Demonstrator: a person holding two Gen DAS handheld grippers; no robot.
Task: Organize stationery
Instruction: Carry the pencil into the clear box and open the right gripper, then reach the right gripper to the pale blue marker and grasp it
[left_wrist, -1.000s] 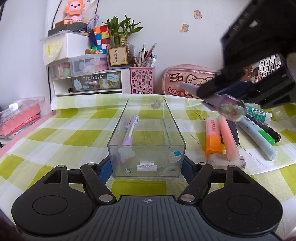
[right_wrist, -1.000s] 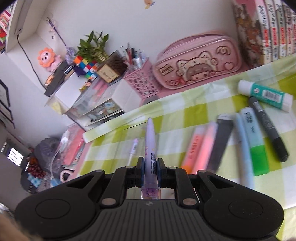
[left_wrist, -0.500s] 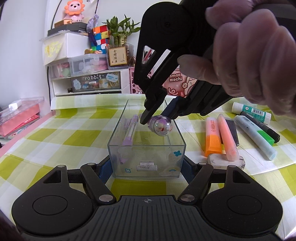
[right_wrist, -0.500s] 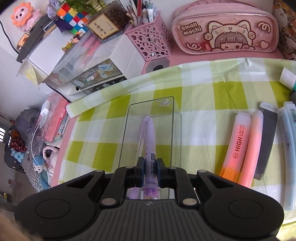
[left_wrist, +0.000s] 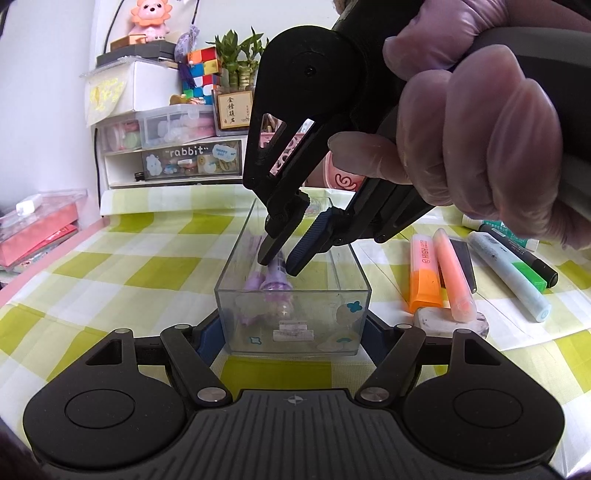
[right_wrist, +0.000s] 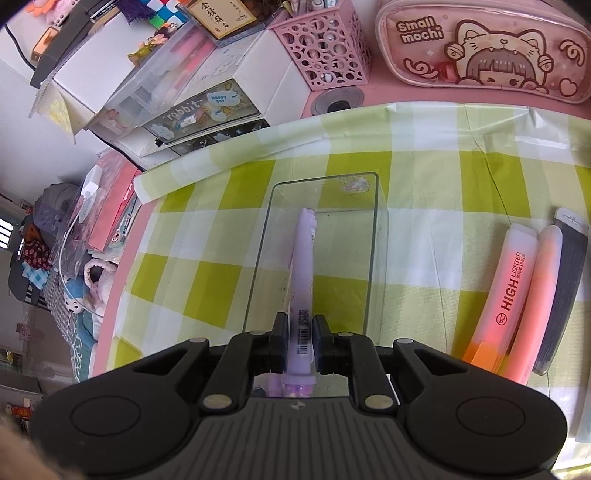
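A person's gloved right hand (left_wrist: 476, 122) lowers the right gripper (left_wrist: 280, 264) into a clear plastic box (left_wrist: 354, 295) on a green-and-white checked tablecloth (left_wrist: 155, 258), its jaws clenched on a lilac pen (right_wrist: 301, 295) held lengthwise so that it can slide in along the box's long axis. The pen's capped end sits below the rim, near the front wall. The left gripper (left_wrist: 293, 332) clamps the near end of the box from both sides, its 2 blue pads pressed to the outer walls, evidently to keep the light container from skidding while the pen goes in. A 2nd purple pen (left_wrist: 251, 280) appears to lie already inside, just left of the one being lowered, though glare and the dark fingers make it hard to separate the 2.

Waiting to the right of the box are an orange highlighter (left_wrist: 424, 273), a peach highlighter (left_wrist: 452, 277), a dark flat item (right_wrist: 565, 291) partly tucked behind them, a pale blue marker (left_wrist: 509, 275), a green marker (left_wrist: 532, 275) and a black marker (left_wrist: 535, 258). A glue stick (left_wrist: 517, 242) is largely hidden by the hand, and a grey-white eraser (left_wrist: 432, 319) is half covered by the highlighters. Whether the lilac pen's tip touches the box floor cannot be told from either view. A pink pencil case (right_wrist: 480, 48) and a pink pen holder (right_wrist: 325, 51) stand at the back.
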